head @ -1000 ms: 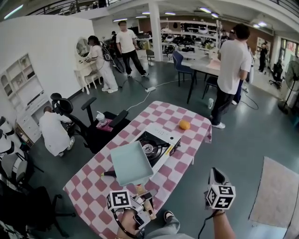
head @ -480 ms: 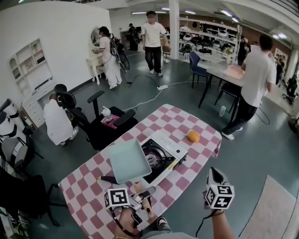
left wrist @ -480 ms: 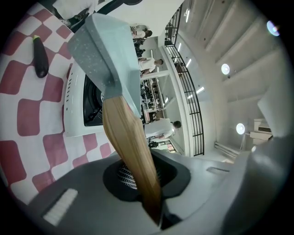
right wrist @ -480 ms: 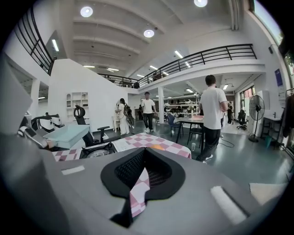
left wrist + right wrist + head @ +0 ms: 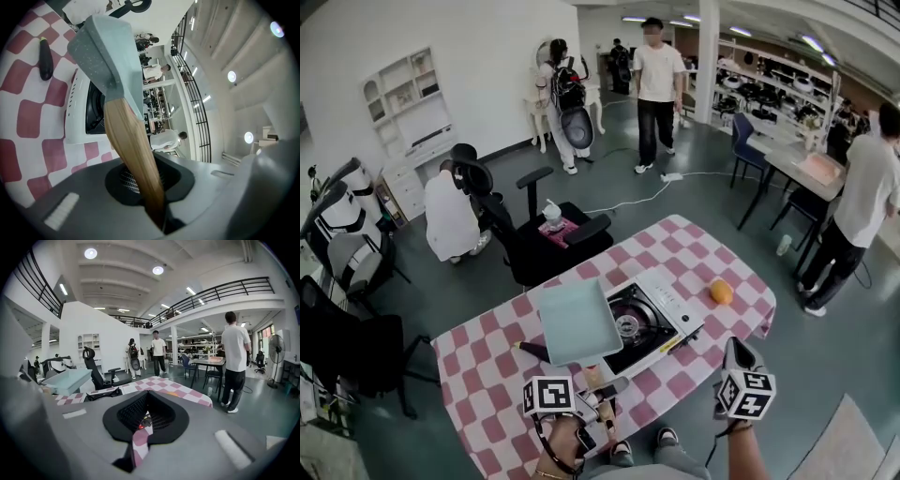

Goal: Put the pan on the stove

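A square pale-teal pan [image 5: 577,322] with a wooden handle [image 5: 133,150] hangs over the table, covering the left end of the white portable stove [image 5: 661,319]. My left gripper [image 5: 581,405] is shut on that handle near the table's front edge. In the left gripper view the handle runs from my left gripper [image 5: 143,180] up to the pan [image 5: 110,51], with the stove [image 5: 77,117] beyond it. My right gripper [image 5: 741,384] is held off the table's front right corner, jaws close together with nothing between them. The right gripper view shows the pan [image 5: 68,379] at the left.
The table has a pink-and-white checked cloth [image 5: 487,375]. A dark eggplant [image 5: 530,350] lies left of the stove and an orange [image 5: 721,292] to its right. A black office chair [image 5: 534,239] stands behind the table. Several people stand or crouch further off.
The head view has swung left, so the table sits further right in frame. The pan stays in my left gripper at the stove's left end. Both grippers have hardly moved.
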`<state>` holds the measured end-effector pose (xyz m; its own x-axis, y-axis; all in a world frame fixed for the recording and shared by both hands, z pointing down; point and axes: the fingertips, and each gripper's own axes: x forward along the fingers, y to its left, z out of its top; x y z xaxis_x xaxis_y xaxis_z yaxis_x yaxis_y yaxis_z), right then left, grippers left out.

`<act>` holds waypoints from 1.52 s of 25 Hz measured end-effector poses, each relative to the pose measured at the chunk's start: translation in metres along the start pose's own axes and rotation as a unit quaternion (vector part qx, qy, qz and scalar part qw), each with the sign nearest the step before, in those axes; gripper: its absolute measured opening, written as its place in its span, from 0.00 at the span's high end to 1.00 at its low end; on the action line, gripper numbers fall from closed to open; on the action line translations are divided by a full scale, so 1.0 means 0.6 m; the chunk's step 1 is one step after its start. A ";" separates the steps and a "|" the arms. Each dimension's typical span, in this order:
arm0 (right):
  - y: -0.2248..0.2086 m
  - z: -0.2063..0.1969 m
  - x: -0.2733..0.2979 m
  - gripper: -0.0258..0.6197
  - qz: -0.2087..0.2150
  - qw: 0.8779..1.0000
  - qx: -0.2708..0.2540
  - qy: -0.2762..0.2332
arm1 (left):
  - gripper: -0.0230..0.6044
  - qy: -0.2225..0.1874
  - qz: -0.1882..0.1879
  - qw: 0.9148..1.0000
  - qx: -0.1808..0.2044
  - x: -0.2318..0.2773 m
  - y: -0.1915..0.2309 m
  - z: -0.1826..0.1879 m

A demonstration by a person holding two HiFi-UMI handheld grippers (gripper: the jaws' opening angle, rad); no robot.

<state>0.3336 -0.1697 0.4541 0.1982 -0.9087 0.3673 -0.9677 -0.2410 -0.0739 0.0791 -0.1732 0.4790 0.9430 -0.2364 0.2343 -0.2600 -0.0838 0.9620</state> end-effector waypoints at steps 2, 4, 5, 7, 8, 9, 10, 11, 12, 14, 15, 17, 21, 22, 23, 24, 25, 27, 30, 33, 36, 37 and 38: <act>0.007 0.011 0.032 0.95 0.021 1.000 -0.007 0.000 | 0.92 -0.014 0.001 1.000 -0.008 0.008 0.002 0.002; 0.013 0.023 0.062 0.95 0.044 0.999 -0.016 -0.001 | 0.92 -0.033 0.006 0.999 -0.016 0.015 0.006 0.005; 0.016 0.030 0.075 0.95 0.053 0.998 -0.021 -0.003 | 0.92 -0.041 0.009 0.999 -0.019 0.017 0.007 0.005; 0.021 0.044 0.093 0.95 0.069 0.997 -0.027 -0.006 | 0.92 -0.055 0.014 0.998 -0.021 0.018 0.007 0.007; 0.023 0.049 0.101 0.95 0.076 0.997 -0.029 -0.007 | 0.92 -0.063 0.016 0.998 -0.020 0.018 0.005 0.007; 0.024 0.053 0.109 0.95 0.083 0.996 -0.030 -0.007 | 0.92 -0.070 0.017 0.997 -0.021 0.019 0.004 0.007; 0.026 0.054 0.117 0.95 0.091 0.995 -0.032 -0.006 | 0.92 -0.078 0.017 0.997 -0.022 0.021 0.003 0.007; 0.028 0.055 0.124 0.95 0.098 0.995 -0.034 -0.004 | 0.92 -0.085 0.018 0.996 -0.024 0.023 0.002 0.005; 0.032 0.054 0.130 0.95 0.107 0.994 -0.036 -0.002 | 0.92 -0.092 0.019 0.995 -0.026 0.024 0.003 0.003; 0.039 0.051 0.140 0.95 0.123 0.992 -0.042 0.003 | 0.92 -0.103 0.024 0.994 -0.030 0.026 0.004 -0.002; 0.041 0.049 0.144 0.95 0.129 0.991 -0.044 0.005 | 0.92 -0.108 0.025 0.993 -0.032 0.028 0.005 -0.005; 0.042 0.044 0.153 0.95 0.140 0.989 -0.047 0.010 | 0.92 -0.115 0.025 0.992 -0.035 0.034 0.005 -0.012; 0.048 0.040 0.170 0.95 0.162 0.985 -0.051 0.017 | 0.92 -0.132 0.024 0.990 -0.042 0.044 0.002 -0.027; 0.048 0.041 0.173 0.95 0.166 0.985 -0.051 0.017 | 0.92 -0.135 0.024 0.990 -0.044 0.047 0.001 -0.030; 0.048 0.042 0.176 0.95 0.169 0.984 -0.052 0.017 | 0.92 -0.137 0.024 0.989 -0.045 0.050 -0.001 -0.034; 0.047 0.043 0.178 0.95 0.171 0.984 -0.052 0.017 | 0.92 -0.139 0.024 0.989 -0.046 0.053 -0.001 -0.037; 0.045 0.044 0.181 0.95 0.173 0.984 -0.051 0.016 | 0.92 -0.141 0.024 0.989 -0.046 0.056 -0.002 -0.040; 0.042 0.045 0.187 0.95 0.175 0.983 -0.050 0.016 | 0.92 -0.143 0.025 0.988 -0.045 0.063 -0.001 -0.046; 0.037 0.043 0.192 0.95 0.176 0.983 -0.049 0.018 | 0.92 -0.140 0.027 0.989 -0.044 0.072 0.000 -0.050; 0.028 0.037 0.192 0.95 0.174 0.983 -0.047 0.022 | 0.92 -0.135 0.022 0.990 -0.042 0.083 -0.004 -0.053; 0.017 0.030 0.192 0.95 0.170 0.984 -0.047 0.028 | 0.92 -0.130 0.018 0.991 -0.040 0.095 -0.007 -0.054; 0.013 0.028 0.191 0.95 0.169 0.984 -0.047 0.029 | 0.92 -0.128 0.017 0.991 -0.039 0.100 -0.008 -0.054; 0.008 0.027 0.191 0.95 0.167 0.984 -0.047 0.031 | 0.92 -0.125 0.017 0.991 -0.039 0.105 -0.008 -0.054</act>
<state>0.3541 -0.2807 0.4812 -0.1405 -0.9086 0.3933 -0.9880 0.1029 -0.1152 0.1465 -0.1565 0.4935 0.8506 -0.4710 0.2337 -0.2646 0.0005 0.9643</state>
